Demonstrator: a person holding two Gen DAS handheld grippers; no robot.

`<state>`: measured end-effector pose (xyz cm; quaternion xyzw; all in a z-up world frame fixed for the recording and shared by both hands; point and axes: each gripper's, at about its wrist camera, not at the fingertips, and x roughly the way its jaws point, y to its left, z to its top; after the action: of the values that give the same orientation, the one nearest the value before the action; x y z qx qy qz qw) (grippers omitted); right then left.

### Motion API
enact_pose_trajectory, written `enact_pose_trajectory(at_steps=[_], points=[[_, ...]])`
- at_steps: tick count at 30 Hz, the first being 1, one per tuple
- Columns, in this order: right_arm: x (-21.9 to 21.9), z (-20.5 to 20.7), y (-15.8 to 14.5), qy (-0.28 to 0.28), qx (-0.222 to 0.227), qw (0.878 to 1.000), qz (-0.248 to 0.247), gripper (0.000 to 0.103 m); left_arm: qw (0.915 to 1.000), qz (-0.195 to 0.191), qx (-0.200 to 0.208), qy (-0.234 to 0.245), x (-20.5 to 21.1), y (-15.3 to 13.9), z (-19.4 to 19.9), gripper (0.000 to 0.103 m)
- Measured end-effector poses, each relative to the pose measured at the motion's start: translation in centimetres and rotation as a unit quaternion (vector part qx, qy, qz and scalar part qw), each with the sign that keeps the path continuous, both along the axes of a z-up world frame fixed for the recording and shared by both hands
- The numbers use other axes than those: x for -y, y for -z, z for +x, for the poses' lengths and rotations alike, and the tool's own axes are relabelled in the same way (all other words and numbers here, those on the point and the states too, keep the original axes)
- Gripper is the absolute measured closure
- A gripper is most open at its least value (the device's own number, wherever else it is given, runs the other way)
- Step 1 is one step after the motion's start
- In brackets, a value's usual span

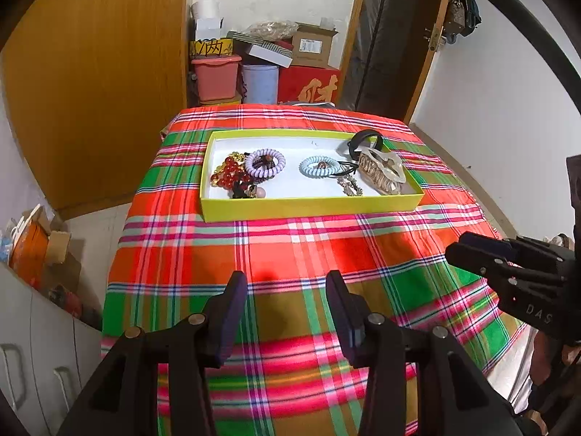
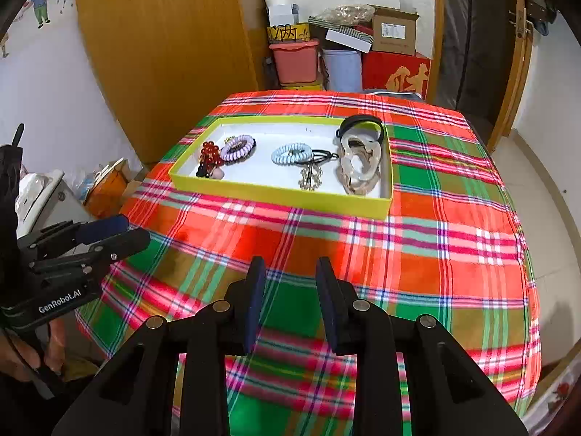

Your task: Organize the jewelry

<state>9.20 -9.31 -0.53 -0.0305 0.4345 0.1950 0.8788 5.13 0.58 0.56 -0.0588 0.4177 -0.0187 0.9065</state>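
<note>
Jewelry sits in the yellow tray (image 1: 312,209) at twelve o'clock, far from both tongs.

Left tongs (image 1: 287,312) and right tongs (image 2: 287,305) are partly open and hold nothing over the plaid table (image 1: 290,254). Sorting looks almost done. Next, I think, comes a reach forward. Inside: red beads (image 1: 230,174), purple hair tie (image 1: 265,161), blue hair tie (image 1: 319,166), shell clip (image 1: 381,170).

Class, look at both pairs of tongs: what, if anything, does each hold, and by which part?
Nothing is held. The left tongs and right tongs are both open and empty above the plaid cloth; all jewelry lies in the yellow tray.
</note>
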Motion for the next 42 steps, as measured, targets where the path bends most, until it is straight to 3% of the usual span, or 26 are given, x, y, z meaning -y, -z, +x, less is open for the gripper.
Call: enact_pose_trajectory(at_steps=[11,16,42], points=[[0.6,-1.1,0.1,0.007,0.000,1.000,-0.003,0.074,0.9999,-0.016,-0.006,0.000,0.7,0.2,-0.5,0.058],[0.6,-1.0,0.3,0.007,0.000,1.000,-0.004,0.074,1.0000,-0.002,-0.009,-0.003,1.0,0.3,-0.3,0.058],[-0.1,-0.6,0.9,0.000,-0.009,1.000,-0.012,0.073,0.9996,-0.013,-0.021,-0.014,0.3,1.1,0.1,0.058]])
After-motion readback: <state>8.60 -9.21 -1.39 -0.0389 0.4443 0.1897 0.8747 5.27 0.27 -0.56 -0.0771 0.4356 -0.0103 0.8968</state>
